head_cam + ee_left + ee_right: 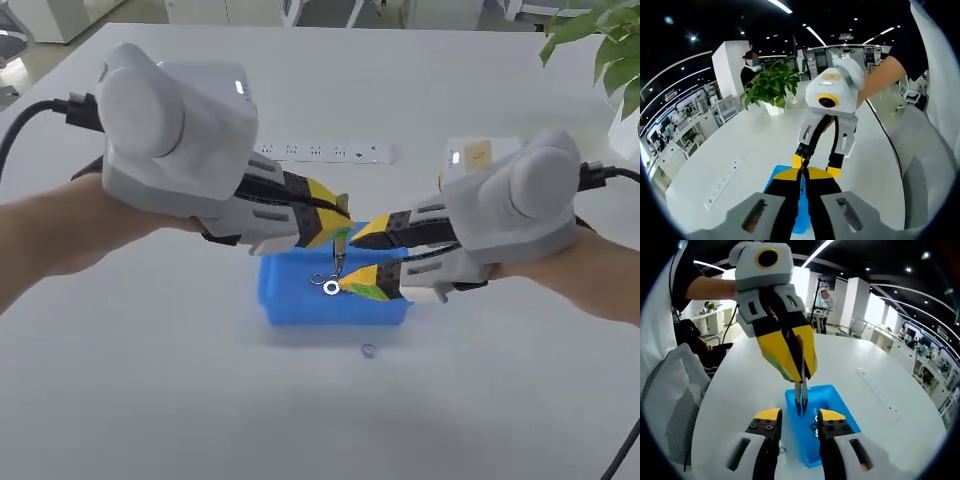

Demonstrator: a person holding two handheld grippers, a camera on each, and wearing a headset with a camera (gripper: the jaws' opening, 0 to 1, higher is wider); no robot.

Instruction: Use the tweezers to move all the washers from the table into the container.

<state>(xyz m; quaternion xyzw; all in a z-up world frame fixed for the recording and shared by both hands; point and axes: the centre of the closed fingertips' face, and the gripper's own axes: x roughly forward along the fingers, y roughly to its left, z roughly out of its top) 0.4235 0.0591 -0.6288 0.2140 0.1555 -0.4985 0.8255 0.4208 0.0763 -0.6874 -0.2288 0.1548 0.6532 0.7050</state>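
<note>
Surface: white table (150,400), power strip (320,152) at the back.
Left gripper (338,222): jaws clamped on tweezers (338,258), tips down over blue container (290,305).
Washers (331,288): several inside the container; loose washer (368,350) on the table just in front.
Right gripper (800,415): jaws parted, holding nothing.

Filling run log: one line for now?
left gripper: shut on tweezers | tweezers: over blue container | right gripper: open | one washer: on table
</note>
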